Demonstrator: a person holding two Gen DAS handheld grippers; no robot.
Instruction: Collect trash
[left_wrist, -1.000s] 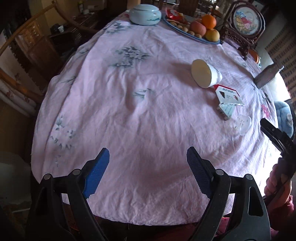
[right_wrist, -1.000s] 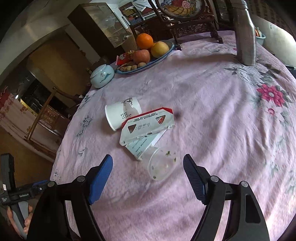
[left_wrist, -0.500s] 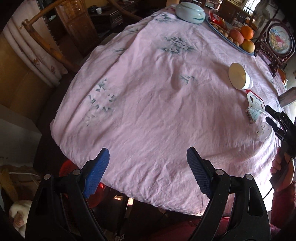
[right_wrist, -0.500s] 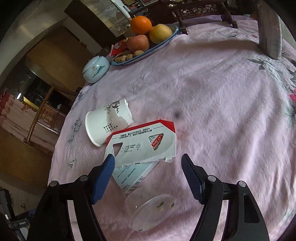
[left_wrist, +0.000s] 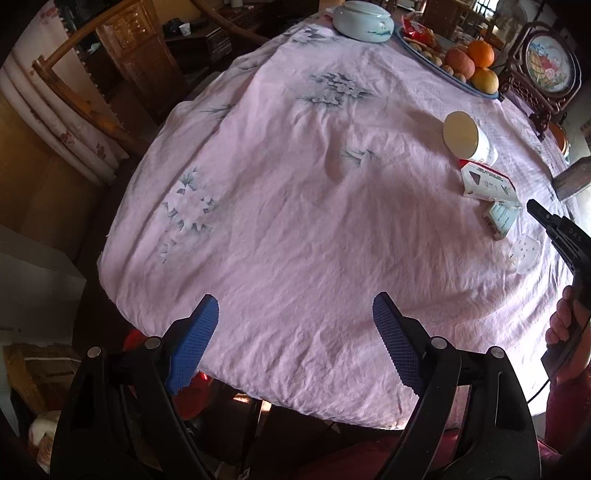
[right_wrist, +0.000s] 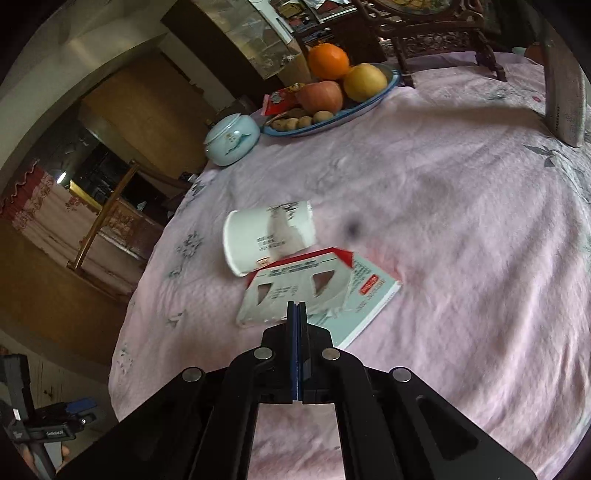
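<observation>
A: Three trash pieces plus a clear lid (left_wrist: 524, 251) lie on the pink tablecloth (left_wrist: 295, 184): paper cup (right_wrist: 266, 236) on its side, torn red-white carton (right_wrist: 295, 291), teal leaflet (right_wrist: 369, 299). Right gripper (right_wrist: 296, 314) jaws are fully closed, nothing visibly pinched.

B: Left gripper (left_wrist: 291, 332)?

A: Wide, empty. I'd reopen the right and straddle the carton edge. The lid is hidden in the right view.

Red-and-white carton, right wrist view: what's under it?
The red-and-white carton lies partly on a pale blue leaflet, whose right part sticks out on the pink tablecloth. The rest under the carton is hidden. Behind it lies a tipped paper cup.
</observation>
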